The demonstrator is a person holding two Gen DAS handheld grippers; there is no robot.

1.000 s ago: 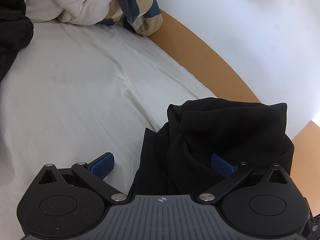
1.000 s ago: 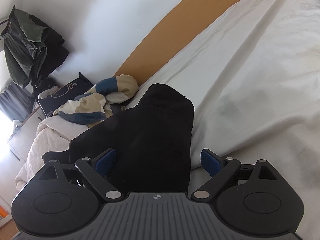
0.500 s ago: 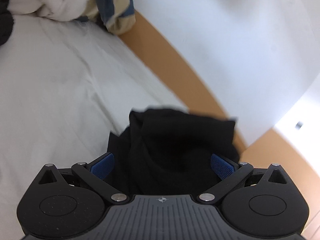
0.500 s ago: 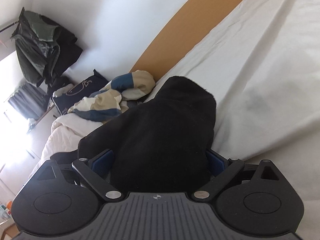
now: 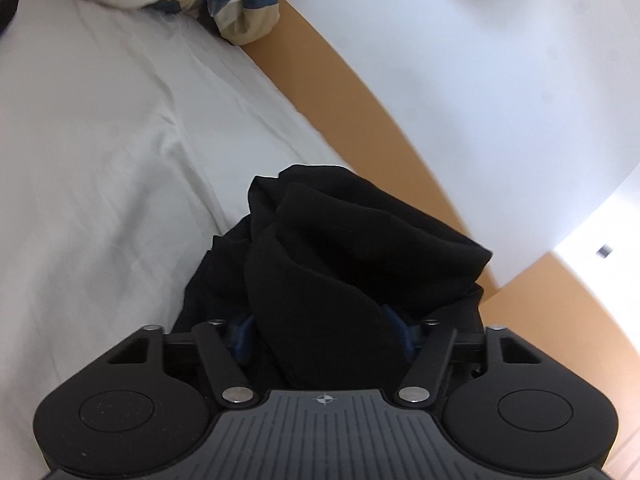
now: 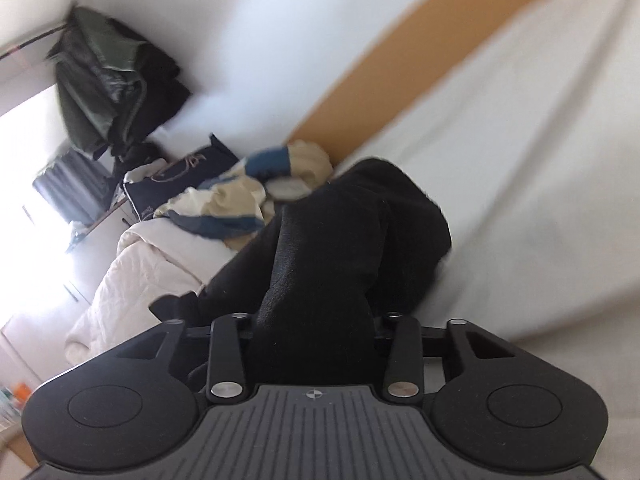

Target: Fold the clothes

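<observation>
**Spotter:** At six o'clock in your left wrist view, your left gripper (image 5: 324,336) has just been closing, and a thick roll of the black garment (image 5: 352,248) sits between the blue pads (image 5: 242,334). They look pressed into the cloth, so you are pinching it there.

**Operator:** Where does the rest of it lie?

**Spotter:** It bunches up from your jaws toward twelve o'clock, over the white sheet (image 5: 100,168). The wooden bed frame (image 5: 360,92) runs from twelve o'clock round to four. The striped bedding (image 5: 236,4) is heaped far off at eleven o'clock.

**Operator:** And my right side?

**Spotter:** Your right gripper (image 6: 314,332) has also just been closing. A fold of the black garment (image 6: 340,240) fills the gap between the arms, so you are pinching it too, though the pads themselves are hidden by cloth. From there it trails toward ten o'clock. Dark coats (image 6: 108,80) hang at ten o'clock against the wall.

**Operator:** How far along am I?

**Spotter:** Early, I judge. You have both grips, but the garment is crumpled and shows no clean fold. You have yet to lift it, spread it flat on the sheet, and make every fold. I cannot tell which edge or corner you hold.
</observation>
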